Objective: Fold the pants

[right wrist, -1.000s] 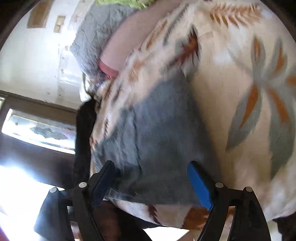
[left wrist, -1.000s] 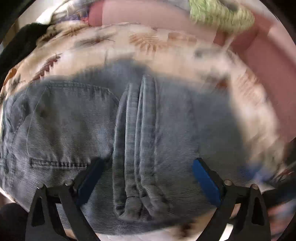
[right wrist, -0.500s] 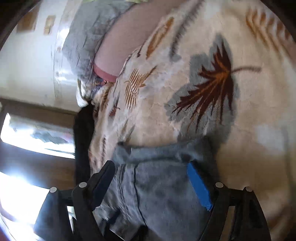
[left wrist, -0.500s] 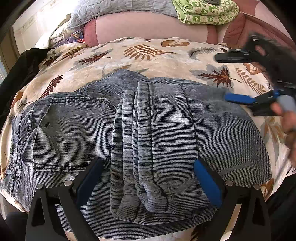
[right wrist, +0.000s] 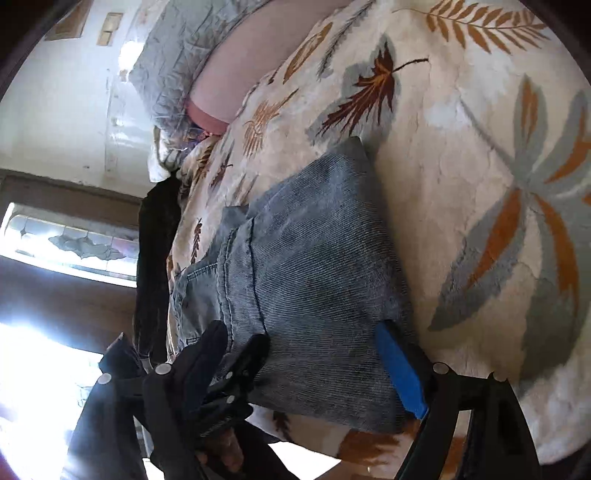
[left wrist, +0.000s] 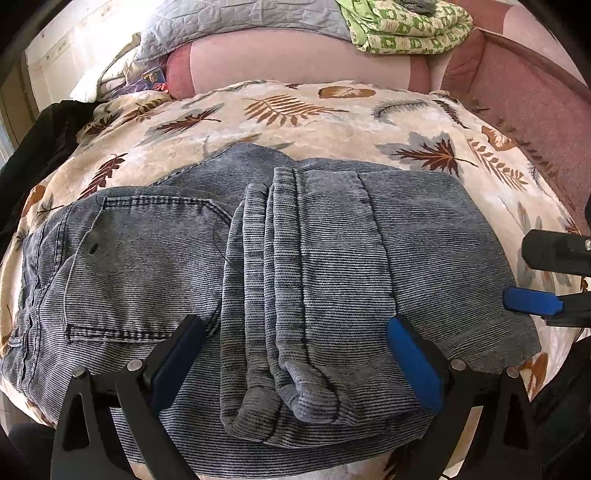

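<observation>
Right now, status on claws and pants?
Left claw open, over the folded jeans. Right claw open at the jeans' right edge. Jeans lie folded on leaf-print blanket; nothing in the way.

We see a cream leaf-print blanket spread over the bed, a pink bolster along its far edge. On the bolster rest a grey quilt and a folded green patterned cloth. A black garment hangs at the blanket's left edge.
</observation>
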A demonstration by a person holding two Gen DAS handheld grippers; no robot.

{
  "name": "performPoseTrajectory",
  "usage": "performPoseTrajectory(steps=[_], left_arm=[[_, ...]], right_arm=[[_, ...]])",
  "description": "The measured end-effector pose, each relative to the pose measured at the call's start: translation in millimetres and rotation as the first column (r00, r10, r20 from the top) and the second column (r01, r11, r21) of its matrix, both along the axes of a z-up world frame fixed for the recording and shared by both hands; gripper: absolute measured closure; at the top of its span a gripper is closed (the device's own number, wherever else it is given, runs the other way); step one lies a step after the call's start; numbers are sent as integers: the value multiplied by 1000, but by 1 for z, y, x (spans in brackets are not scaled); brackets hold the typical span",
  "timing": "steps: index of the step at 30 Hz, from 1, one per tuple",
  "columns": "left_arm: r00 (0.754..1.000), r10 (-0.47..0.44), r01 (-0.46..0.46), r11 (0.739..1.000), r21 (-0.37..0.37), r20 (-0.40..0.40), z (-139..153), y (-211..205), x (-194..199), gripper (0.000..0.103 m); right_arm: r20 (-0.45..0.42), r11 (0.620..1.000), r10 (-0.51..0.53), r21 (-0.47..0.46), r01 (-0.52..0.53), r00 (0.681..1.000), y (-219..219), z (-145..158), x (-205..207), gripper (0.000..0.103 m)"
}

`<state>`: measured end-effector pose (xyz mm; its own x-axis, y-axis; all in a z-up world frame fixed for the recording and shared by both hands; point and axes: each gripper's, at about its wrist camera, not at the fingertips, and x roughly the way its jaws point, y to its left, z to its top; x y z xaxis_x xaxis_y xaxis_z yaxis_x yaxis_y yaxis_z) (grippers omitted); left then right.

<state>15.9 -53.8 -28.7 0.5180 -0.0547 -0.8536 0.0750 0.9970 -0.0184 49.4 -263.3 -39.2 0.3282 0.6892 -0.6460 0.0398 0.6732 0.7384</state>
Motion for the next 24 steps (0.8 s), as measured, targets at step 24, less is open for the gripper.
performPoseTrajectory(steps=[24], left_arm=[[999,-9,9,1000,1,31,-1,1,-3,3]], right_arm=[[85,1000,-12,-17,13,996,15,29,90,17]])
